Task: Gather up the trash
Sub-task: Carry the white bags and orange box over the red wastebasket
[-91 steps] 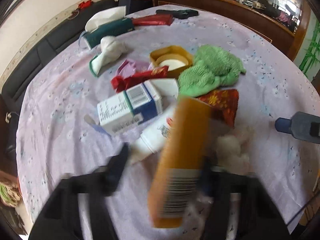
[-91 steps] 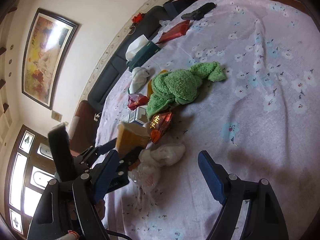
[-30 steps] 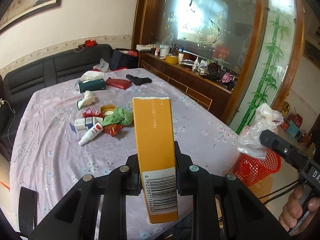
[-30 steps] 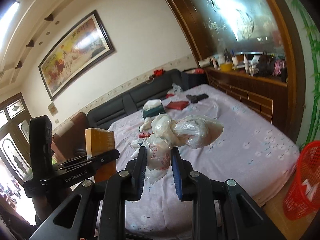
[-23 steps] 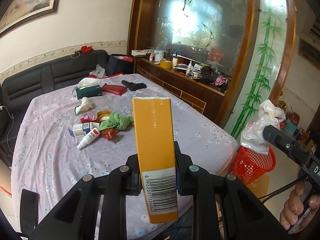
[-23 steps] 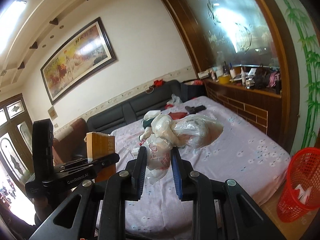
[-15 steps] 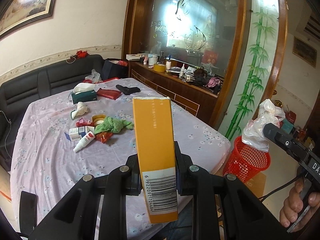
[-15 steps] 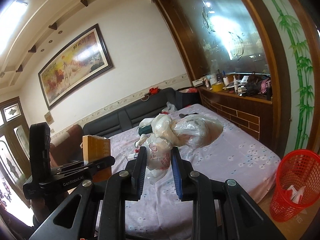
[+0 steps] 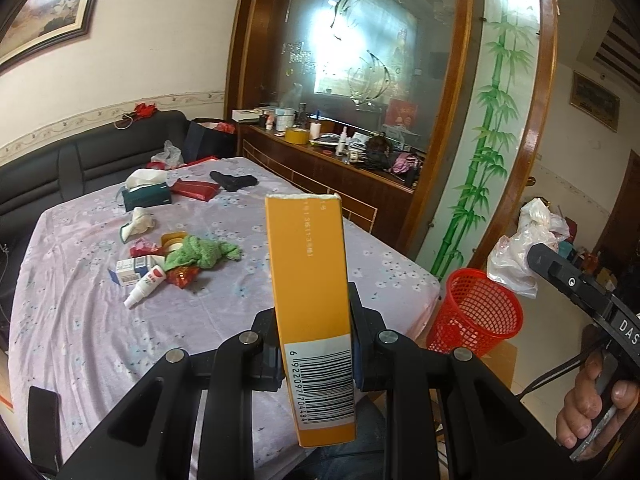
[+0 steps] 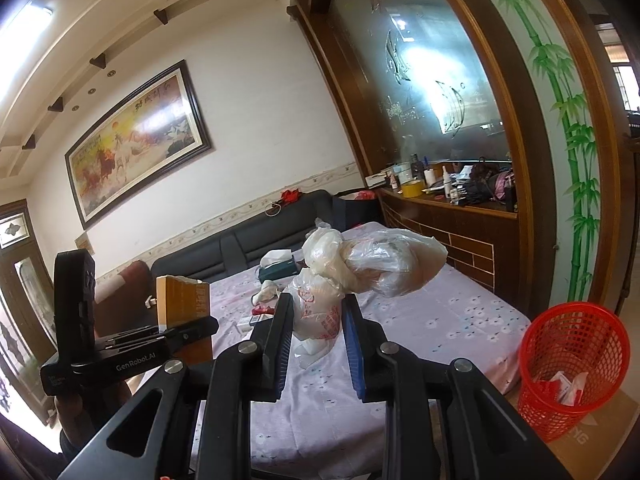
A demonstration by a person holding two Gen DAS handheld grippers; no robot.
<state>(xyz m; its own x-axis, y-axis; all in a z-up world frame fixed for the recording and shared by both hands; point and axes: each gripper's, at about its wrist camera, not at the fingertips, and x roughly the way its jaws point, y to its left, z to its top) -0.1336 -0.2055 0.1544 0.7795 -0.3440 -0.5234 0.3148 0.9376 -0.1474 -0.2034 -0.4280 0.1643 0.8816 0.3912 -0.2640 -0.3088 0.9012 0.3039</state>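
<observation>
My left gripper [image 9: 314, 344] is shut on a tall orange carton [image 9: 310, 304] with a barcode, held upright above the near table edge. My right gripper [image 10: 316, 320] is shut on a crumpled clear plastic bag [image 10: 360, 268] with red print, held in the air. A red mesh bin [image 10: 568, 364] stands on the floor at the right of the table, with white scraps inside; in the left wrist view the bin [image 9: 476, 316] sits below the bag [image 9: 520, 256] and the right gripper's body. The left gripper with the carton [image 10: 182, 312] shows at the left of the right wrist view.
The table [image 9: 80, 320] has a lilac flowered cloth and bears a green cloth [image 9: 200, 254], a white bottle [image 9: 144, 286], small boxes, a tissue box [image 9: 146, 196] and a red packet. A wooden sideboard [image 9: 340, 180] and black sofa [image 9: 80, 160] stand behind. A person's hand [image 9: 592, 412] holds the right gripper.
Both hands have drawn back from the table with the carton and the bag still gripped. The table looks farther off and the red bin has come more fully into view.
</observation>
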